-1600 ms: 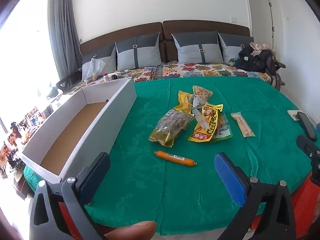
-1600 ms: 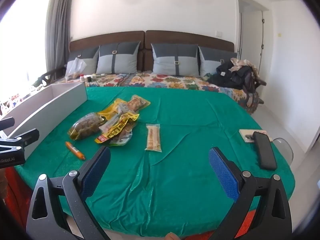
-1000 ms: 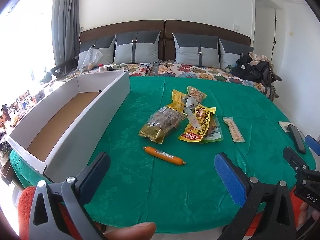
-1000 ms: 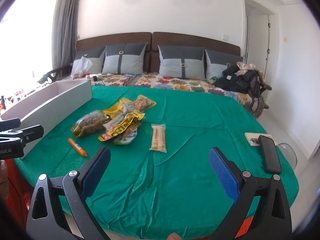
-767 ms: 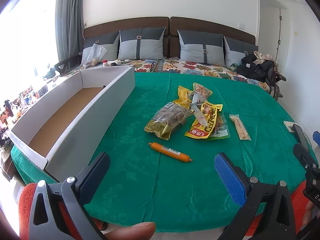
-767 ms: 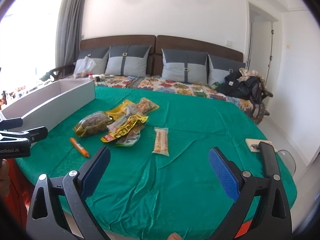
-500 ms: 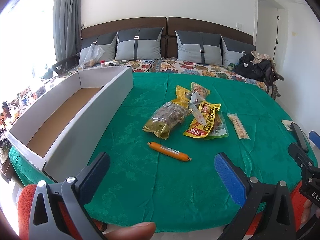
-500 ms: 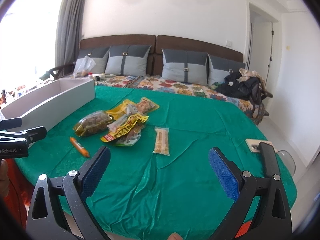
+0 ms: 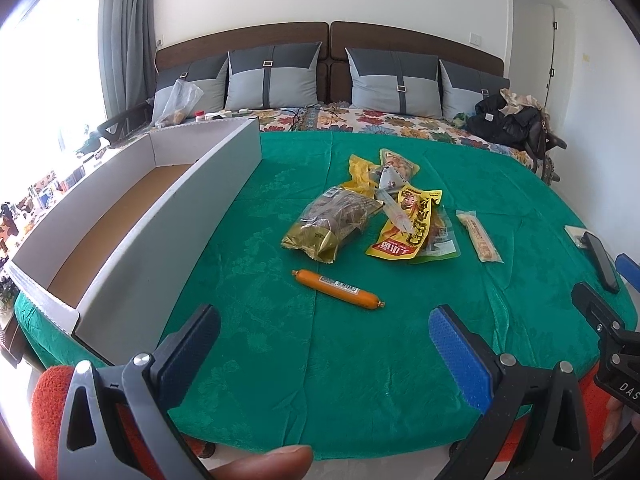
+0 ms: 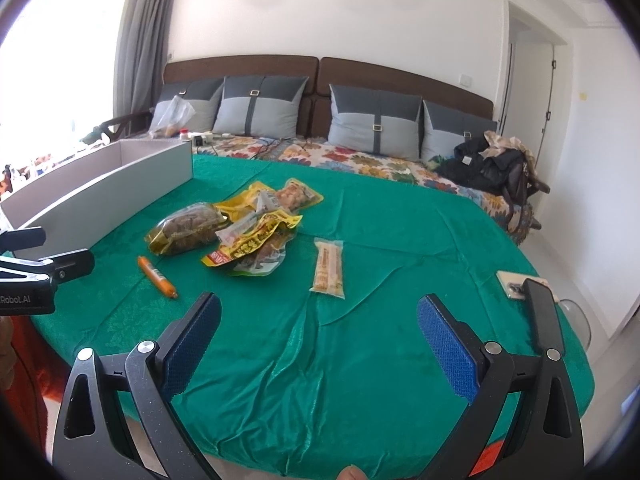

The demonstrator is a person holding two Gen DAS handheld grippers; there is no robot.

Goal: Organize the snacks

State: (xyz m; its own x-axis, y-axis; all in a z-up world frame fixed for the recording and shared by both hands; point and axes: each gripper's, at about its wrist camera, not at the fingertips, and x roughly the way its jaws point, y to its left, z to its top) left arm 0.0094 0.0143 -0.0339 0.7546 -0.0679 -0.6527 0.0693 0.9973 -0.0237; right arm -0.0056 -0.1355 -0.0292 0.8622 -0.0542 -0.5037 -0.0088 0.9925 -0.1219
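The left gripper (image 9: 322,344) had its jaws spread wide with nothing between them, hovering over the near edge of the green cloth (image 9: 340,380). The right gripper (image 10: 318,340) was the same — jaws wide apart, touching nothing.

Only the left wrist view looked down into the white cardboard box (image 9: 132,216), showing its bare brown floor; the right wrist view caught just the box's outer wall (image 10: 120,184). The right wrist view alone showed the left gripper's body from the side at its left edge, and it showed the black phone (image 10: 544,316) lying near the worktop's right rim more fully.

The snacks lay in a loose heap at the middle of the worktop, well apart from both grippers. An orange sausage stick (image 9: 338,290) lay nearest the left gripper, on its own. Beyond it were a brown-filled clear bag (image 9: 332,224), a yellow printed pouch (image 9: 408,228) overlapping other packets, and farther back another yellow packet (image 9: 394,166). A pale wafer bar (image 10: 329,268) lay apart to the right of the heap — nearest the right gripper. Nothing stood between the jaws and the snacks.

Behind the worktop stretched a bed with grey pillows (image 10: 260,108) and a dark bag (image 10: 488,168).
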